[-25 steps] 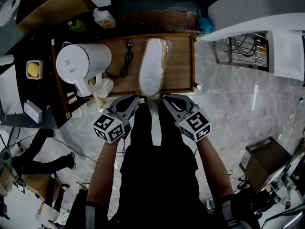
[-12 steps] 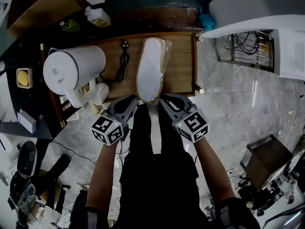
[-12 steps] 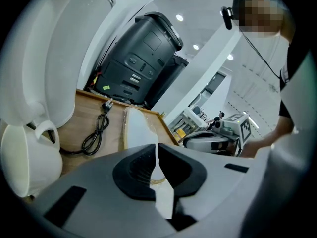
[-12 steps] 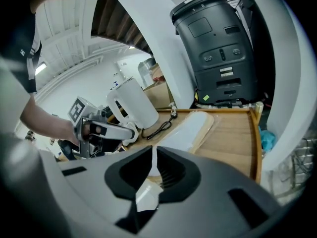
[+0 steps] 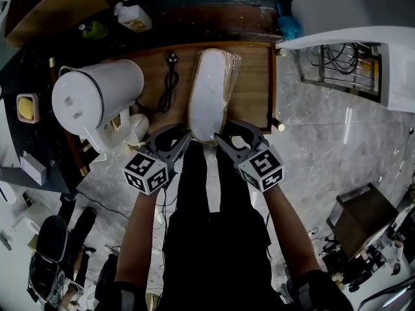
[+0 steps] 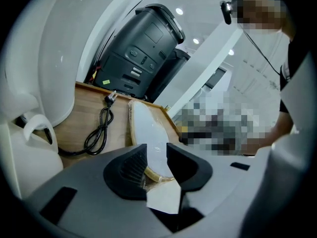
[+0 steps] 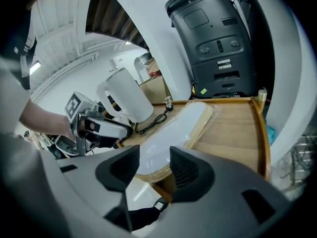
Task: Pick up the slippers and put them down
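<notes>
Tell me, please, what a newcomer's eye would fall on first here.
The wrapped white slippers lie lengthwise on the wooden table, mid-frame. The left gripper and right gripper flank their near end, jaws just opening, that end showing between each pair. A big white kettle stands left.

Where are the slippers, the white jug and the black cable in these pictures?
slippers [image 5: 209, 94]: head view, middle of the white sole.
white jug [image 5: 96, 97]: head view, on its lid.
black cable [image 5: 170, 86]: head view, its bundled middle stretch.
</notes>
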`<act>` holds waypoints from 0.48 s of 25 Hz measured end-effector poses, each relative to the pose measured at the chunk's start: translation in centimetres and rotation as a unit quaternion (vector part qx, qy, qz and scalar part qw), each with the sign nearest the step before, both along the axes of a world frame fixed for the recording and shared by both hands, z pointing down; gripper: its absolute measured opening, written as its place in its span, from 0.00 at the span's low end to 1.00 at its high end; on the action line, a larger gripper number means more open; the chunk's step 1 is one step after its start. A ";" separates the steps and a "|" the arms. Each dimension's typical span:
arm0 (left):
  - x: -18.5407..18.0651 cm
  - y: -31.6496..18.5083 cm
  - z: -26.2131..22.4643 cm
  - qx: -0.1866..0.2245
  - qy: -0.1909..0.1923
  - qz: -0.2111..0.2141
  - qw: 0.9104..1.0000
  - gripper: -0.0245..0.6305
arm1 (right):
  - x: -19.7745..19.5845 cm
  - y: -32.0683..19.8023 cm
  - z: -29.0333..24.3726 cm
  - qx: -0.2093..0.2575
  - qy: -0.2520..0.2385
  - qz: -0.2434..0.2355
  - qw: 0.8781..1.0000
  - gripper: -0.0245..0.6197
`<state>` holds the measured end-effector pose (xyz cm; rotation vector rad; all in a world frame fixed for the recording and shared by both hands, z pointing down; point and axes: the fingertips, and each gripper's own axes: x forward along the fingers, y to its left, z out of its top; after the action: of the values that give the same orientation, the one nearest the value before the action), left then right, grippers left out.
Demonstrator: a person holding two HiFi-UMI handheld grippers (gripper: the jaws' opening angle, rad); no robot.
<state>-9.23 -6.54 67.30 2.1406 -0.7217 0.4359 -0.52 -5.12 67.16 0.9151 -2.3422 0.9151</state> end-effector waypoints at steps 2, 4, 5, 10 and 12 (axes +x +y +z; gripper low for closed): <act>0.1 -0.1 0.5 -0.005 -0.004 0.004 1.000 0.25 | 0.1 -0.2 0.5 0.005 0.011 0.004 1.000 0.37; 0.3 -0.2 1.2 -0.011 -0.011 0.011 1.000 0.34 | 0.2 -0.6 1.0 0.007 0.020 0.010 1.000 0.44; 0.4 -0.3 1.5 -0.015 -0.014 0.015 1.000 0.38 | 0.3 -0.7 1.3 0.007 0.023 0.013 1.000 0.47; 0.6 -1.0 3.1 -0.034 -0.034 0.020 0.999 0.41 | 0.4 -0.9 2.9 -0.031 0.020 0.029 0.999 0.52; 0.5 -1.0 4.0 -0.053 -0.042 0.017 0.998 0.42 | 0.3 -1.0 3.5 -0.043 0.017 0.032 0.998 0.52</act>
<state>-8.75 -7.57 71.35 2.0466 -0.6954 0.5726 -0.24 -6.16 70.69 0.9683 -2.2371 1.0104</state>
